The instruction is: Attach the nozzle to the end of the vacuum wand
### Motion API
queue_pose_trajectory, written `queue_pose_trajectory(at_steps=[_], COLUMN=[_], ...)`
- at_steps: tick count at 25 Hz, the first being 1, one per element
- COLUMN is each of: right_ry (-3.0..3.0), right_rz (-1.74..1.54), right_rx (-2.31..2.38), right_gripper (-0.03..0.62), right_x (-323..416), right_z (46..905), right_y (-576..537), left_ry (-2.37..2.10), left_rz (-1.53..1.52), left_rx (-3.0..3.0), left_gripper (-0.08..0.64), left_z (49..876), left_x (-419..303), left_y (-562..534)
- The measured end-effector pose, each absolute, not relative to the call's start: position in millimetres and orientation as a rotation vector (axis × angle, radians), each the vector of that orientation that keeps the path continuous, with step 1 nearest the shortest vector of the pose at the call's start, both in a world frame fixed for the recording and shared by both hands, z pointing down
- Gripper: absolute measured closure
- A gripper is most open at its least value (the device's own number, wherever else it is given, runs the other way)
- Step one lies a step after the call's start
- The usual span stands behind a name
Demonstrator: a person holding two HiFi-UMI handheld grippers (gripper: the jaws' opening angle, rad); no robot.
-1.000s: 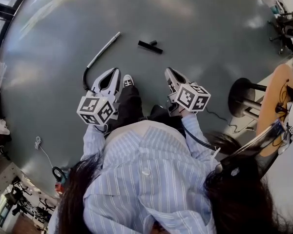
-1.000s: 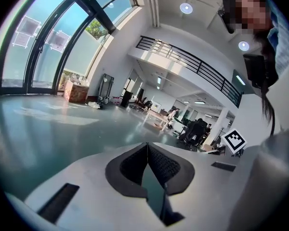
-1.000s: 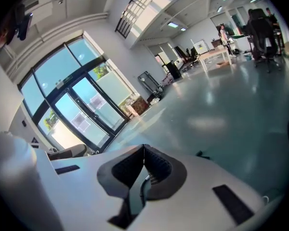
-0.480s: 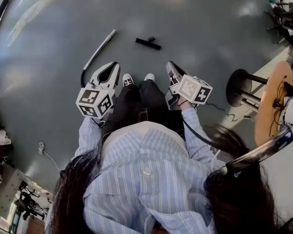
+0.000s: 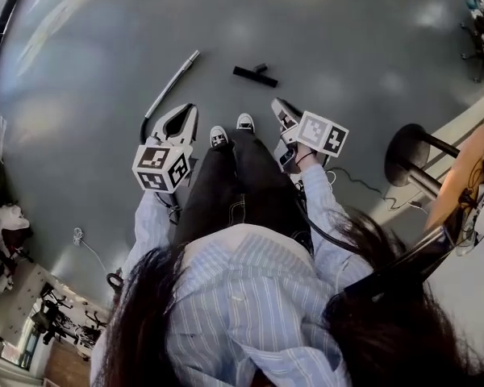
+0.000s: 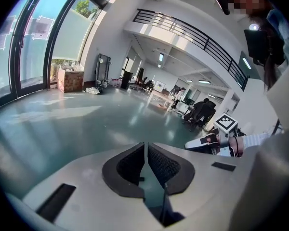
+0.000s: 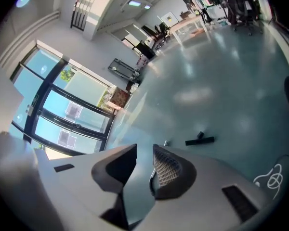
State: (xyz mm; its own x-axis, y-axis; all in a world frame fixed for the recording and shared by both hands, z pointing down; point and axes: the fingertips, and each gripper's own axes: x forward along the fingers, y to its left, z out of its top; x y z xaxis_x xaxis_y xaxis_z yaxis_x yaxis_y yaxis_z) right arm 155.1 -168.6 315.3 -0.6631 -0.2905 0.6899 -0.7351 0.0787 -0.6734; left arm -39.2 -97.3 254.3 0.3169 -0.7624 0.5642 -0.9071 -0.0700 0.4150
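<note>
Both grippers have sunk toward the floor (image 5: 347, 39). My right gripper (image 5: 278, 106) has just been opening, empty; my left gripper (image 5: 185, 113) is closed on nothing. Wand (image 5: 171, 85) and nozzle (image 5: 255, 76) lie apart ahead, ungrasped: all joining remains.

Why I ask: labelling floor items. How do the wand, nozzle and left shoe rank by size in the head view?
1. Wand, longest by far.
2. Nozzle.
3. Left shoe, smallest.
</note>
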Motion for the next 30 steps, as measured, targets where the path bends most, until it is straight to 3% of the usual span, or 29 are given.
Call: queue_pose_trajectory(at_steps=[2, 12, 16, 23, 30], right_ry=[-1.935, -1.386, -1.235, -1.048, -0.863], right_rz=[1.712, 2.361, 2.569, 2.627, 2.586], right_rx=[0.994, 1.249, 1.389, 1.598, 1.627], right_gripper=[0.481, 0.435, 0.409, 0.363, 0.337], right_x=[145.7, 132.0, 135.0, 119.0, 126.3], right_z=[342.5, 562.9, 601.1, 756.8, 887.0], right_y=[-183.2, -228.7, -232.7, -260.3, -234.2], left_ry=[-1.478, -1.336, -1.270, -1.103, -1.093], left_rz=[0.306, 0.469, 0.539, 0.610, 0.716], left_rx=[1.875, 1.857, 1.915, 1.920, 1.978], left_gripper=[0.554, 0.554, 0.554, 0.554, 0.554], left_z=[273.4, 456.4, 492.5, 661.6, 770.6], left_x=[-44.5, -67.7, -75.2, -116.0, -125.1], left_y=[-114.0, -180.9, -184.1, -219.0, -193.7])
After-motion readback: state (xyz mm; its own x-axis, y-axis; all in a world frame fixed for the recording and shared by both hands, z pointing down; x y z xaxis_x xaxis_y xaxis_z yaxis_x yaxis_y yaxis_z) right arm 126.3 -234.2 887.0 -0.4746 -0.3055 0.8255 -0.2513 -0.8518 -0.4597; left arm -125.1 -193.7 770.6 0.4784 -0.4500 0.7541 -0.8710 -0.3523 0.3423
